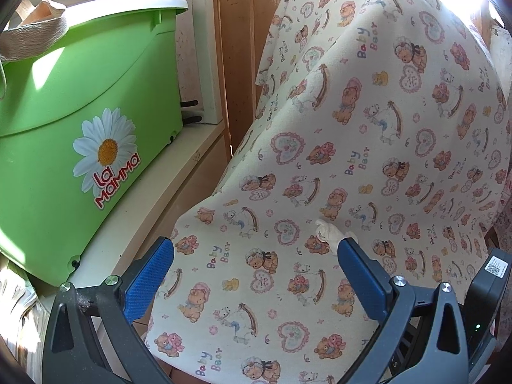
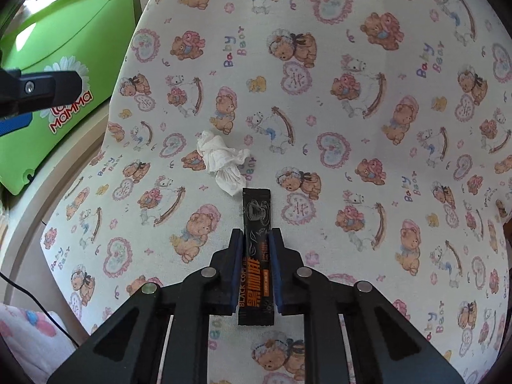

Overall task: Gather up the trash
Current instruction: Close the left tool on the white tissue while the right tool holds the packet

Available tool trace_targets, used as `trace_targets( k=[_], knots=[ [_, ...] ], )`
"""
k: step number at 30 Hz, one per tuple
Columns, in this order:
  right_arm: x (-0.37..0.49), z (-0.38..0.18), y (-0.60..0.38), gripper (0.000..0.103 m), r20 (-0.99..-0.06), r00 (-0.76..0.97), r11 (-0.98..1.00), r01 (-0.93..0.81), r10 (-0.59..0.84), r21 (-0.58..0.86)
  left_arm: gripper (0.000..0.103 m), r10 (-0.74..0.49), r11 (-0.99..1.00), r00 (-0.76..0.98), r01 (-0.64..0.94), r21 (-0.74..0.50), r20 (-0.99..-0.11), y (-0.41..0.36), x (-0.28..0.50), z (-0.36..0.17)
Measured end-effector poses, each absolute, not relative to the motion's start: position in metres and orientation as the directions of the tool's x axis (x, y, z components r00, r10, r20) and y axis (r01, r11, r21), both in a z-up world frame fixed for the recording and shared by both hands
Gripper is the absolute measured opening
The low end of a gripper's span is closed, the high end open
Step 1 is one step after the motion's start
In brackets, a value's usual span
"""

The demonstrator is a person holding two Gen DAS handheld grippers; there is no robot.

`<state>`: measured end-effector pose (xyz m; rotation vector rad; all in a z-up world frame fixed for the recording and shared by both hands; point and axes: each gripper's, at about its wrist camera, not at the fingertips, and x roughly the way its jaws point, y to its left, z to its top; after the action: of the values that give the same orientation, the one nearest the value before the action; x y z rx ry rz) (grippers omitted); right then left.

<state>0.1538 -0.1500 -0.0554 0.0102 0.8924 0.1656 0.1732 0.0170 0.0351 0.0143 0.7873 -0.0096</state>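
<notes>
- Nearest the right wrist camera, the right gripper [image 2: 256, 235] has its jaws closed on a black coffee sachet [image 2: 256, 224], gripping its long edges above the bear-print cloth [image 2: 368, 166].
- Just beyond the sachet's far end, a crumpled white tissue [image 2: 222, 160] lies on the cloth.
- Left of it, the left gripper [image 1: 256, 249] holds its jaws wide apart, empty.
- Far left stands a green bucket [image 1: 80, 112].
</notes>
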Motion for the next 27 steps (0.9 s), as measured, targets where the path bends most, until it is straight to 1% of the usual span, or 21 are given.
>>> trace_targets(
  k=[2,3,4,5,9,10,11,16,18,20,23,27],
  knots=[
    [0.152,-0.053,-0.16,0.011,-0.776,0.61,0.986,-0.127,0.16,0.104,0.099,-0.038,0.999,0.692,0.046,-0.008,-0.721,0.011,0.177,0.031],
    [0.15,-0.051,-0.164,0.007,-0.771,0.614,0.985,-0.124,0.171,0.119,0.098,-0.058,0.998,0.683,0.065,-0.018,-0.728,0.007,0.179,0.029],
    [0.146,-0.046,-0.172,0.004,-0.765,0.621,0.985,-0.12,0.172,0.124,0.09,-0.085,0.996,0.673,0.087,-0.036,-0.735,0.003,0.182,0.027],
    [0.144,-0.042,-0.178,0.004,-0.762,0.626,0.987,-0.114,0.163,0.117,0.082,-0.113,0.992,0.657,0.11,-0.053,-0.745,-0.003,0.185,0.025],
    [0.141,-0.039,-0.196,0.004,-0.765,0.627,0.989,-0.09,0.148,0.118,0.065,-0.172,0.983,0.618,0.159,-0.092,-0.767,-0.023,0.201,0.016],
    [0.14,-0.038,-0.202,0.004,-0.766,0.624,0.988,-0.08,0.153,0.132,0.056,-0.175,0.982,0.609,0.161,-0.096,-0.774,-0.027,0.205,0.012],
    [0.14,-0.038,-0.206,0.004,-0.769,0.619,0.986,-0.075,0.161,0.146,0.052,-0.181,0.981,0.595,0.163,-0.104,-0.783,-0.031,0.212,0.008],
    [0.14,-0.038,-0.212,0.004,-0.779,0.614,0.991,-0.058,0.128,0.116,0.052,-0.221,0.975,0.521,0.136,-0.176,-0.824,-0.041,0.236,-0.016],
    [0.142,-0.039,-0.216,0.004,-0.78,0.612,0.99,-0.048,0.135,0.133,0.052,-0.226,0.974,0.491,0.124,-0.189,-0.841,-0.044,0.244,-0.024],
    [0.141,-0.037,-0.227,0.004,-0.781,0.608,0.988,-0.032,0.141,0.153,0.052,-0.195,0.981,0.473,0.11,-0.162,-0.859,-0.049,0.248,-0.03],
    [0.14,-0.035,-0.236,0.004,-0.78,0.608,0.984,-0.01,0.148,0.18,0.052,-0.161,0.984,0.484,0.151,-0.099,-0.86,-0.065,0.248,-0.033],
    [0.136,-0.03,-0.241,0.004,-0.774,0.619,0.987,-0.014,0.137,0.163,0.05,-0.197,0.98,0.441,0.122,-0.16,-0.876,-0.07,0.258,-0.048]
  ],
)
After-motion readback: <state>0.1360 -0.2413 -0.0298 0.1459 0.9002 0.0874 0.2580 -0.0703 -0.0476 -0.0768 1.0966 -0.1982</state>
